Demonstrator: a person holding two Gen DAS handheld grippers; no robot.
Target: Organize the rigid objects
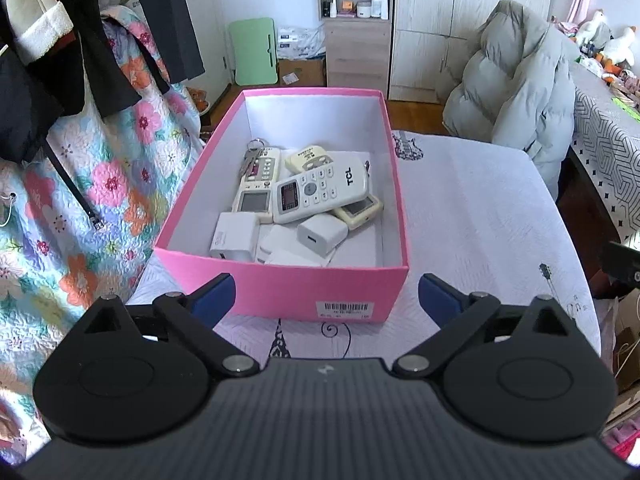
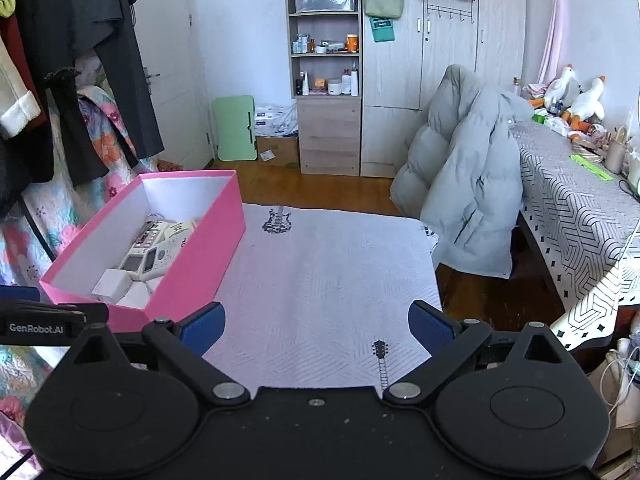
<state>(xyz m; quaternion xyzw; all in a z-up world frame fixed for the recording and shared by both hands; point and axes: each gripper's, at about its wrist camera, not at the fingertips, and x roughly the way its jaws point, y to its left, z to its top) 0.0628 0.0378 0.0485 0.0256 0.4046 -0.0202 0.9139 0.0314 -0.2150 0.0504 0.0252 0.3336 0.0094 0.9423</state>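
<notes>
Underneath, white guitar-print cloth (image 2: 320,264), wooden floor (image 2: 320,188)

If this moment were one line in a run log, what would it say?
left gripper: open, empty | right gripper: open, empty | pink box: holds remotes, chargers, keys | tablecloth: nothing loose

Wooden floor (image 2: 320,188), pale wardrobe (image 2: 448,60), open shelf unit (image 2: 326,76), white walls (image 2: 240,40).

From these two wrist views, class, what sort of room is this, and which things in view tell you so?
Most likely a bedroom in a home. A tall wooden wardrobe lines the far wall, clothes hang at the left, and plush geese sit on a cloth-covered desk. A shelf unit holds toiletry bottles.
</notes>
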